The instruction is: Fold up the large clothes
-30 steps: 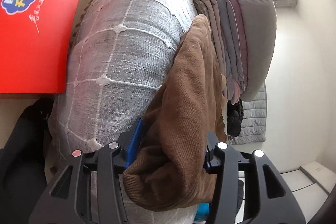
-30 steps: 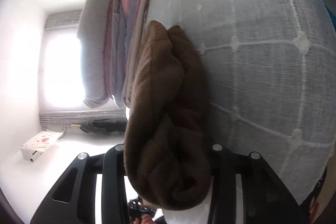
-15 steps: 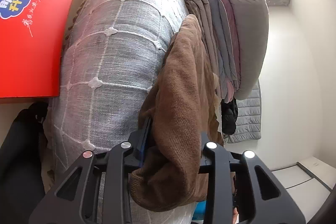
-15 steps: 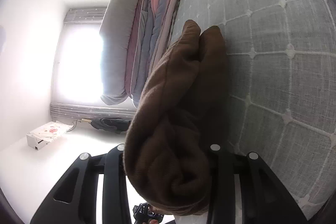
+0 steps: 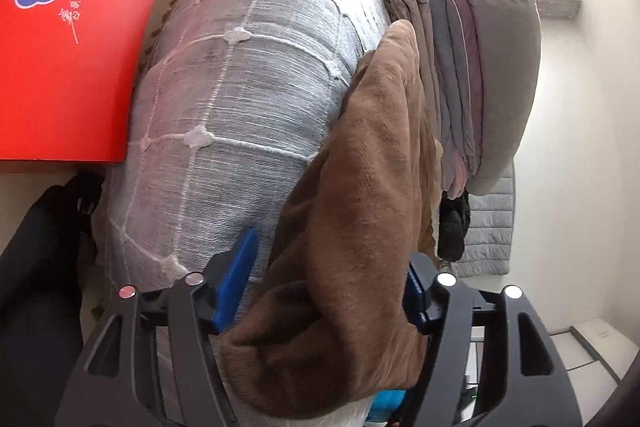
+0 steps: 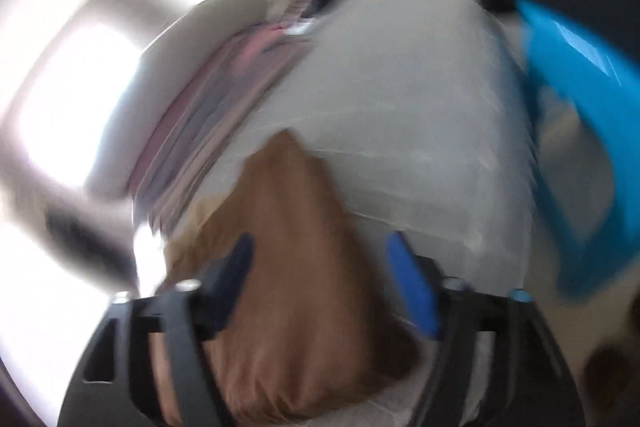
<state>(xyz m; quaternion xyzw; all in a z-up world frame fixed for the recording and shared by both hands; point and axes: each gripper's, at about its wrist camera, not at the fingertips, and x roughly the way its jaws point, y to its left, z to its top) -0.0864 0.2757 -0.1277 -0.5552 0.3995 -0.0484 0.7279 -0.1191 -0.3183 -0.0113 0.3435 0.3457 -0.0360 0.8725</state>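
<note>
A folded brown garment lies on the grey checked bedcover, next to a stack of folded clothes. My left gripper has its jaws wide apart around the near end of the garment; the blue left finger stands clear of the cloth. In the blurred right wrist view my right gripper is open, its fingers spread either side of the brown garment, with a gap at the right finger.
A red box stands beside the bed at left. Dark clothing sits low left. A grey quilted jacket hangs by the white wall. A blue object is at right in the right wrist view.
Both grippers have opened and let go of the brown garment. The right gripper is swinging fast, blurring its view; the left has widened its jaws.
</note>
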